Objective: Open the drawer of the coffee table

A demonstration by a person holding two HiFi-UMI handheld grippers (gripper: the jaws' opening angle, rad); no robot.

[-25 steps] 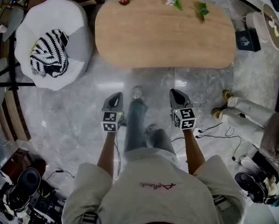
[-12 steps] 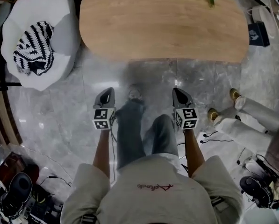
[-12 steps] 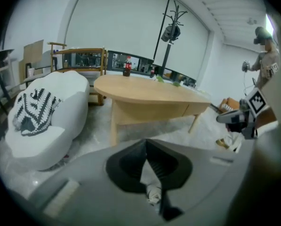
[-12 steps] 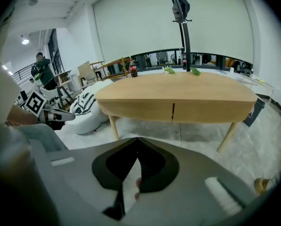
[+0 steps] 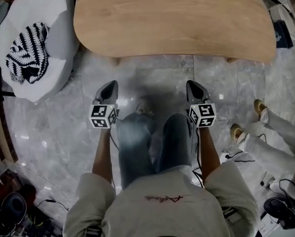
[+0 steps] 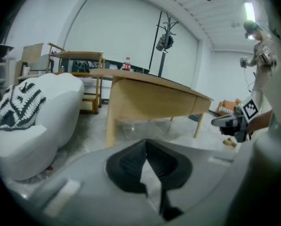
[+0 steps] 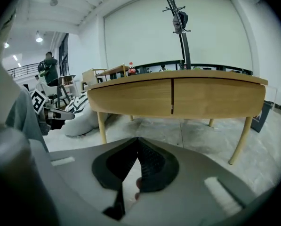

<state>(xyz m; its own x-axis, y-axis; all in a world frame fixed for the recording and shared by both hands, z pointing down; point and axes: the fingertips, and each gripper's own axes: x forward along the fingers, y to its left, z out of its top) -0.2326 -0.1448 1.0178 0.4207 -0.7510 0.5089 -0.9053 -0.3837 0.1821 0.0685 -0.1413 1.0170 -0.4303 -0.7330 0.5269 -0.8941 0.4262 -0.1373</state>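
The coffee table [image 5: 174, 21] has a long rounded wooden top on thin legs. In the right gripper view its front shows two drawer fronts, one on the left [image 7: 131, 98] and one on the right [image 7: 215, 97], both closed with a dark seam between them. My left gripper [image 5: 109, 85] and right gripper [image 5: 192, 85] hang over the marble floor, short of the table's near edge, one on each side of the person's knees. Both are shut and hold nothing. The left gripper view shows the table [image 6: 149, 98] from its left end, with the right gripper [image 6: 229, 121] alongside.
A white beanbag seat [image 5: 58, 38] with a black-and-white striped knit [image 5: 26, 58] stands left of the table. Another person's legs and shoes [image 5: 266, 127] are at the right. Cables and camera gear [image 5: 11, 211] lie behind at both lower corners. A cola bottle [image 7: 130, 68] stands on the table.
Both grippers have sunk toward the floor, staying shut and level with each other. The head has come lower and closer, so the table fills more of the view.
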